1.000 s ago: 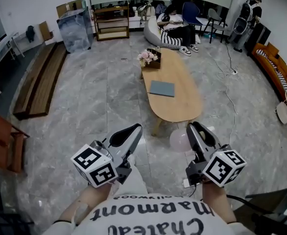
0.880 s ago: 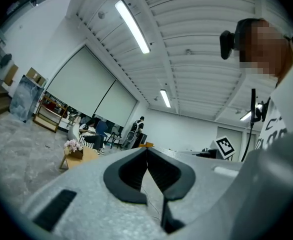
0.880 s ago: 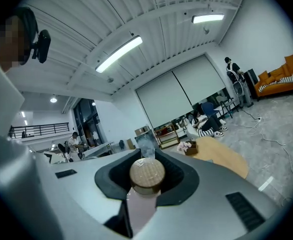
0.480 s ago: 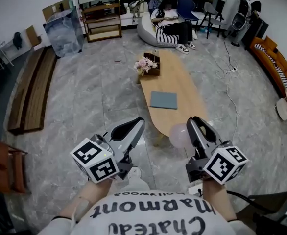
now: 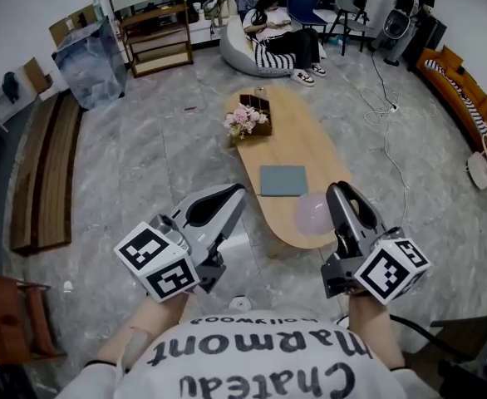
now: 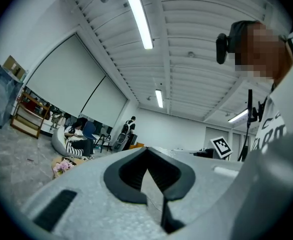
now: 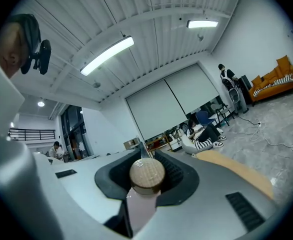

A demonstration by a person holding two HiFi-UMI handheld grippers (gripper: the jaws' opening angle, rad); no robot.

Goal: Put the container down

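The container (image 5: 313, 214) is a pale pink, translucent jar with a round cork lid (image 7: 147, 173). My right gripper (image 5: 336, 194) is shut on it and holds it in the air over the near end of the oval wooden table (image 5: 314, 152). In the right gripper view the cork lid sits between the black pads (image 7: 179, 176), with the pink body running down toward the camera. My left gripper (image 5: 235, 196) hangs level with it to the left, over the floor. Its jaws are shut with nothing between them, as the left gripper (image 6: 147, 173) view shows.
On the table stand a box of pink flowers (image 5: 248, 117) at the far end and a flat grey pad (image 5: 282, 180) near the middle. A person sits on a beanbag (image 5: 267, 38) beyond. Wooden planks (image 5: 42, 169) lie at the left, an orange sofa (image 5: 468, 102) at the right, a cable (image 5: 388, 127) on the floor.
The person has walked forward, so the table has come closer. The container, earlier over the floor short of the table, now hangs over its near edge. Both grippers keep their pose.
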